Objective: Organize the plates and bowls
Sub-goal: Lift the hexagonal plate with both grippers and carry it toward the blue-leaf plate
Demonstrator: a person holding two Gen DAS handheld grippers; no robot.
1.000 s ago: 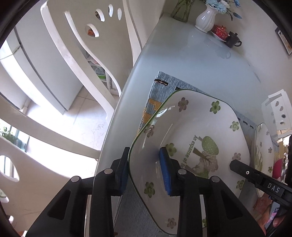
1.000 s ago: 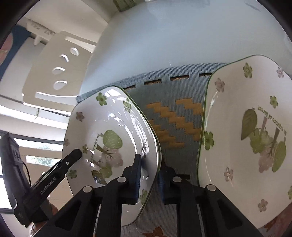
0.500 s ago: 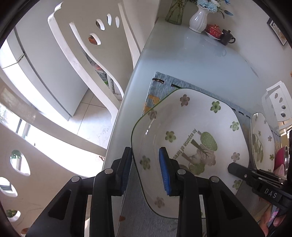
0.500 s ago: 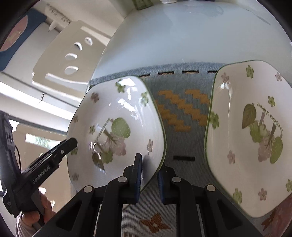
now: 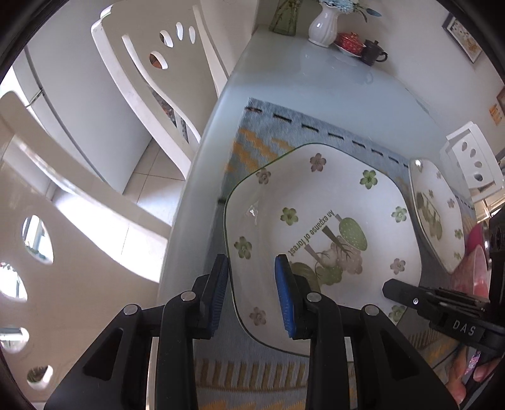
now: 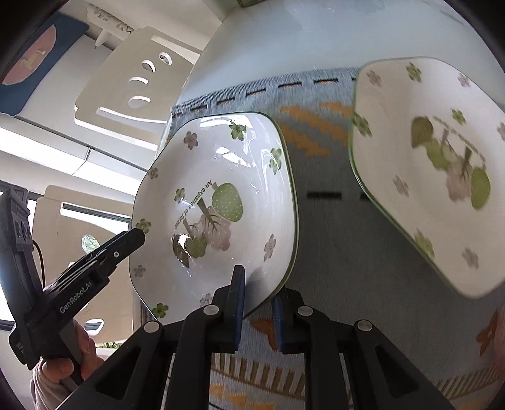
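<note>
Two white square bowls with green flower prints. My left gripper (image 5: 251, 296) has its blue pads on either side of the near rim of one bowl (image 5: 322, 239) and holds it over the blue and orange mat (image 5: 252, 151). My right gripper (image 6: 257, 302) is shut on the rim of the other bowl (image 6: 217, 208) and holds it tilted above the mat. Each view also shows the other bowl: at the right in the left wrist view (image 5: 437, 214), and at the right in the right wrist view (image 6: 435, 164).
The mat lies on a pale glass table (image 5: 331, 94). White chairs (image 5: 151, 79) stand along its left side, another (image 6: 126, 91) at the far side. A white vase (image 5: 322, 25), a red dish and a dark teapot (image 5: 372, 53) stand at the far end.
Both bowls have been lifted and drawn back toward me over the mat. The right bowl has tilted up more. More of the mat shows beyond the left bowl.
</note>
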